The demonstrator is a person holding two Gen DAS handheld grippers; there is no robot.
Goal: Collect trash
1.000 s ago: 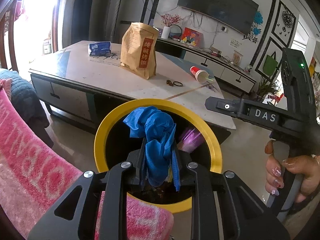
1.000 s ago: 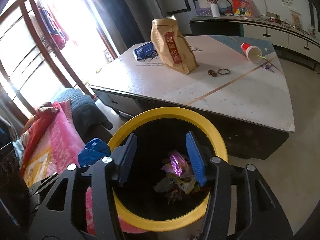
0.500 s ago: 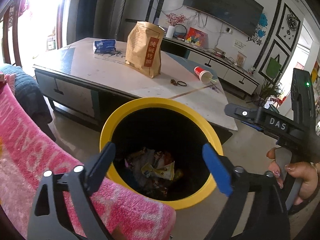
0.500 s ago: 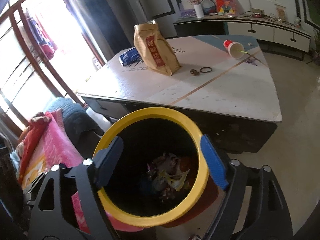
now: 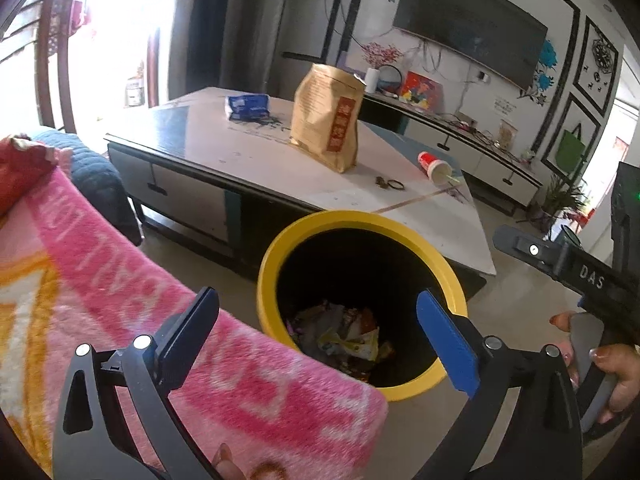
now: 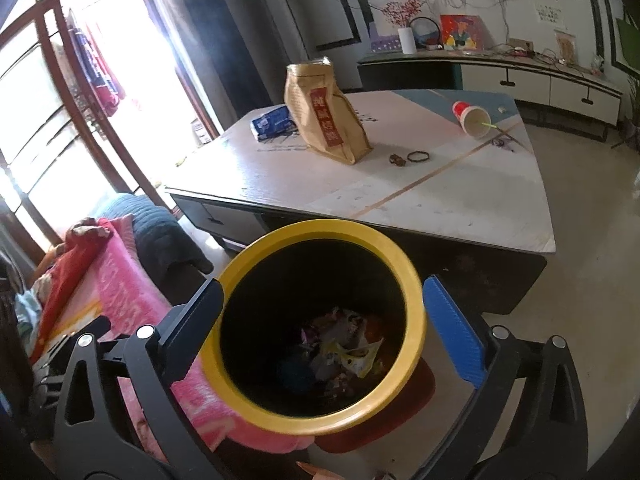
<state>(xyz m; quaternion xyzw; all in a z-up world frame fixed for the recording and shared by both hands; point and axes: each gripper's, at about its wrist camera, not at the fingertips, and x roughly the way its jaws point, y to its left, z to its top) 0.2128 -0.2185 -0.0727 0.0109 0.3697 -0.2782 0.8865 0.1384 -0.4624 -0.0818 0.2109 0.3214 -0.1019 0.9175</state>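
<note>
A bright living room with a bare floor and a pink blanket (image 5: 120, 280) at the near left. Closest in, the left gripper (image 5: 316, 320) and right gripper (image 6: 320, 312) hang over the bin (image 6: 416, 320), jaws just swung wide and empty, so whatever they carried can fall in. Wrappers (image 6: 344, 348) lie at the bottom. Beyond, the tabletop (image 6: 440, 200) holds likely trash: a paper bag (image 6: 324, 116), a blue packet (image 6: 272, 120), a tipped cup (image 6: 472, 118).
</note>
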